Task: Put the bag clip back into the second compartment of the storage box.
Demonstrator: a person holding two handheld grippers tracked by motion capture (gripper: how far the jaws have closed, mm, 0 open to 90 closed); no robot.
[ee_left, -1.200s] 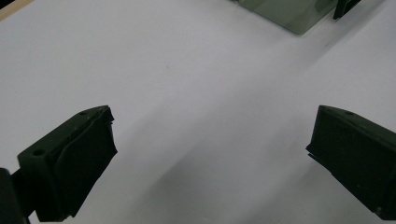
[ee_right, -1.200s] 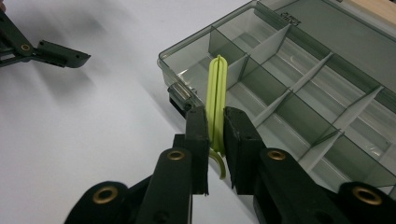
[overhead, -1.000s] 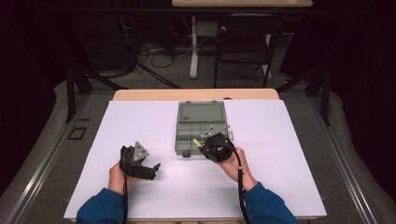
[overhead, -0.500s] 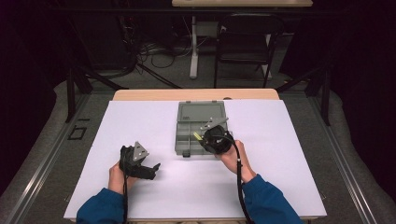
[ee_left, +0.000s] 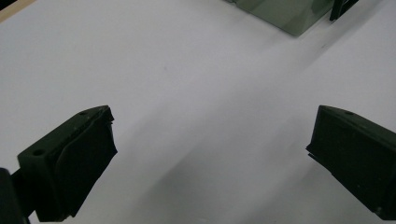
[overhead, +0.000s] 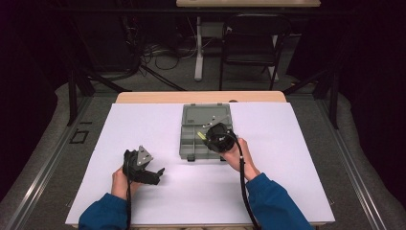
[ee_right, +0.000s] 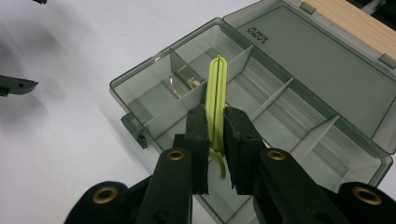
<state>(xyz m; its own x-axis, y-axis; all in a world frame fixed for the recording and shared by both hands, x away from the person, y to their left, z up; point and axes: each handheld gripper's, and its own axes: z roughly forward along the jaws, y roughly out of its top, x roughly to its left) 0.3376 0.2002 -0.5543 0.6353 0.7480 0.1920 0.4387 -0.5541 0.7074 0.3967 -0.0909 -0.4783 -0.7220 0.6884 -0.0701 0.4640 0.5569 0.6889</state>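
The yellow-green cable tie [ee_right: 216,100] stands pinched between my right gripper's [ee_right: 215,140] jaws, hanging over the divided compartments of the grey organiser box [ee_right: 140,77], whose lid lies folded back so I can lower it in. My left gripper [ee_left: 210,154] waits well apart on the white table [ee_left: 187,70], jaws wide and holding nothing.

One box [overhead: 206,129] (one yellow-green strip [ee_right: 217,100])

Dark room, chair [overhead: 249,43] beyond table [overhead: 143,98]
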